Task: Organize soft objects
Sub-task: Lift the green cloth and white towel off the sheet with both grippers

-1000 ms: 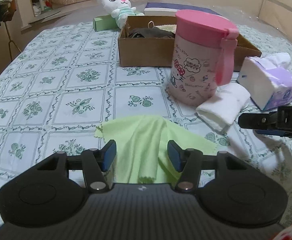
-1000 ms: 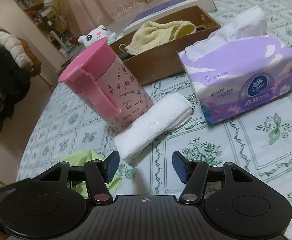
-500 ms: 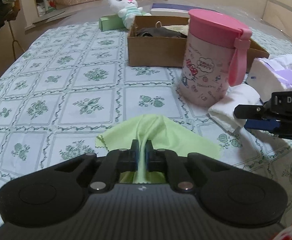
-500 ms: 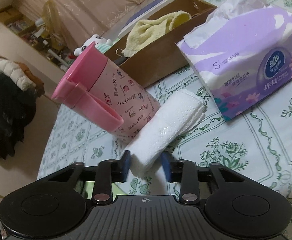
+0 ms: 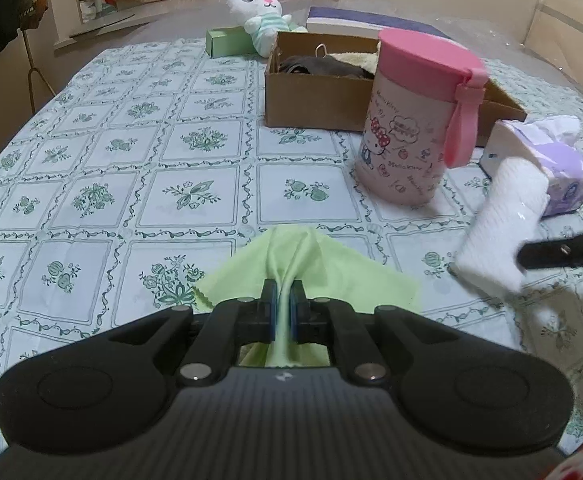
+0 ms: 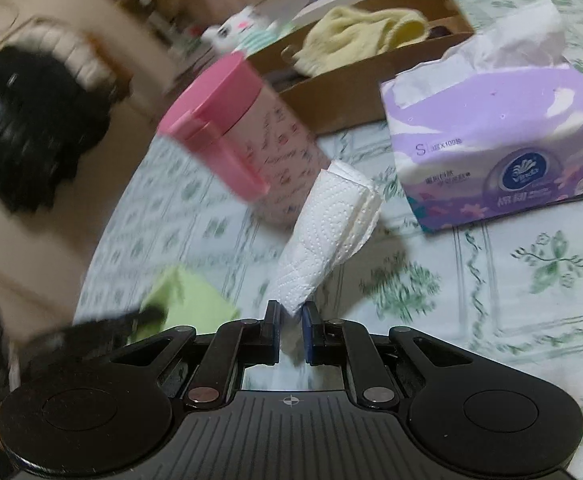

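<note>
My left gripper [image 5: 282, 309] is shut on a pinched ridge of the light green cloth [image 5: 311, 276], which still lies spread on the tablecloth. In the right wrist view my right gripper [image 6: 290, 322] is closing its jaws on one end of the folded white paper towel [image 6: 331, 236], whose far end sticks up off the table. From the left wrist view the same white paper towel [image 5: 503, 220] hangs from a black finger at the right edge. The cardboard box [image 5: 315, 96] behind holds a yellow towel [image 6: 355, 36] and a dark cloth [image 5: 323, 66].
A pink Hello Kitty canister [image 5: 415, 120] stands between the cloth and the box. A purple tissue pack [image 6: 499, 152] lies to its right. A white plush rabbit [image 5: 257, 12], a green carton [image 5: 227, 40] and a flat blue-white box [image 5: 355, 26] lie at the table's far side.
The left jaws closed on the green cloth and bunched it into a ridge. The right jaws closed on the white paper towel and lifted its end, with the view swinging and blurring.
</note>
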